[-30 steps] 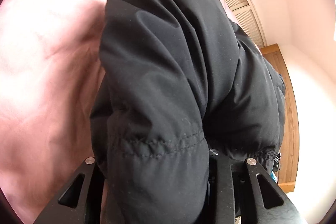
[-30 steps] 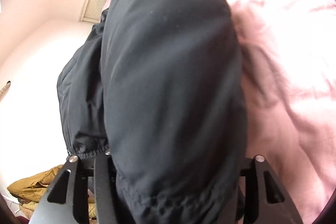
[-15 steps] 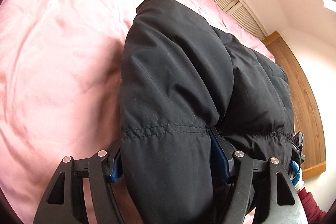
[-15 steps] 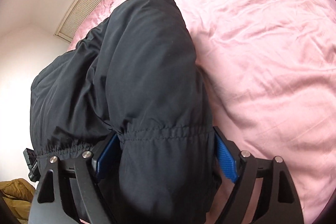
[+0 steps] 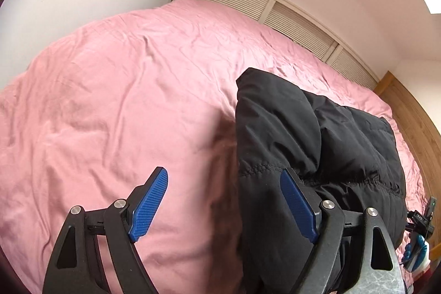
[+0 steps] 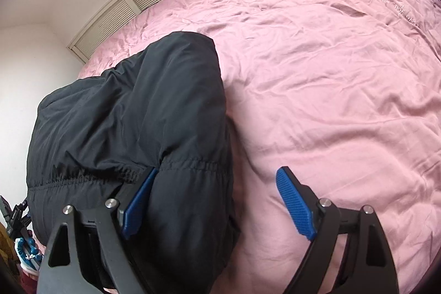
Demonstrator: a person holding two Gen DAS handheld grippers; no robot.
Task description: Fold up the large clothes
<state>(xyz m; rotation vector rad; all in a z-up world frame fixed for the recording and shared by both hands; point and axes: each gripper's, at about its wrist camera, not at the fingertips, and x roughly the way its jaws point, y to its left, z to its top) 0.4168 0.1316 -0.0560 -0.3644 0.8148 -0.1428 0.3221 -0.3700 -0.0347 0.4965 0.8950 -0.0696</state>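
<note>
The black padded jacket (image 5: 317, 145) lies folded into a thick bundle on the pink bedsheet (image 5: 124, 101), and both grippers stand at its near edge with nothing clamped. The fingers of the left gripper (image 5: 223, 208) have just been opening and now stand wide apart: its right pad (image 5: 299, 208) lies against the jacket's stitched side, while its left pad (image 5: 150, 204) hangs over bare sheet, so most of the gap holds only bedding and a strip of the jacket's edge. The right gripper (image 6: 217, 205) mirrors this, its fingers also spread after just opening; its left pad (image 6: 139, 204) touches the gathered seam of the jacket (image 6: 132, 128) and its right pad (image 6: 296, 204) sits clear over the sheet. This looks like the release at the end of a fold, the garment laid down and let go. A gloved hand (image 5: 416, 250) shows at the far right of the left view, beyond the jacket. What comes next probably calls for lifting both grippers clear without dragging the slippery shell, then judging whether the puffy bundle holds its shape or needs another fold or pressing flat; the padding may spring open.
</note>
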